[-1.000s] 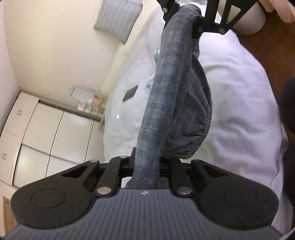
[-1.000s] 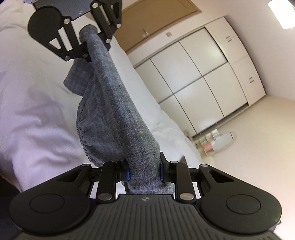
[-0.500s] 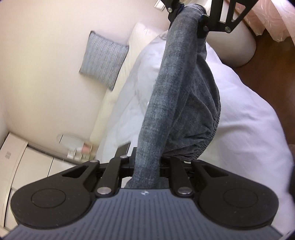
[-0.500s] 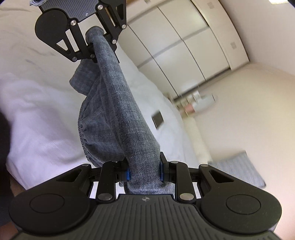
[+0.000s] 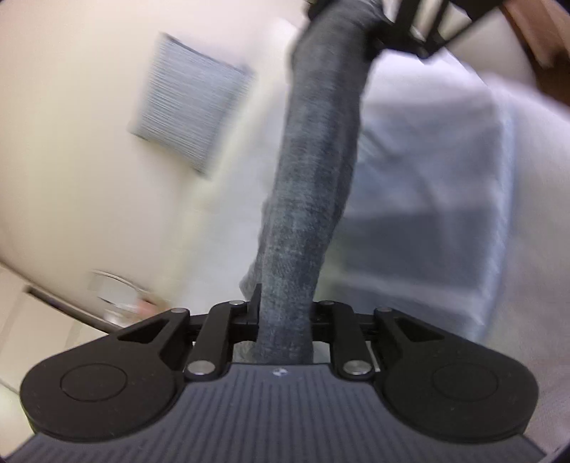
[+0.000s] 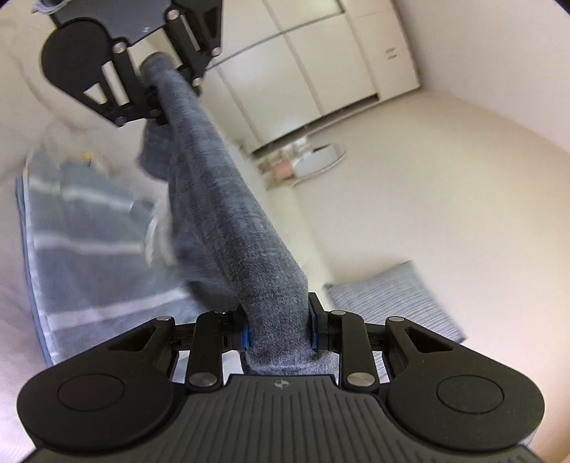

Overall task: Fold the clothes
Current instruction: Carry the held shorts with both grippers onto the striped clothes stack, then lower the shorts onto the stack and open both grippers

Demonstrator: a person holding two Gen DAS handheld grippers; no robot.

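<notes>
A dark grey garment is stretched taut as a bunched roll between my two grippers, above the white bed. My left gripper is shut on one end. In the left wrist view, the right gripper holds the far end at the top. In the right wrist view the right gripper is shut on the grey garment, and the left gripper clamps the other end at the top left. A loose part of the cloth hangs below the roll. Both views are motion-blurred.
A grey cloth with white stripes lies flat on the bed under the garment. A striped cushion leans against the cream wall; the striped cushion also shows in the right wrist view. White wardrobe doors and an oval mirror are farther off.
Both grippers have swung with the garment toward the head of the bed. The striped cloth has come into view below. The hanging waistband part no longer shows in the left wrist view.
</notes>
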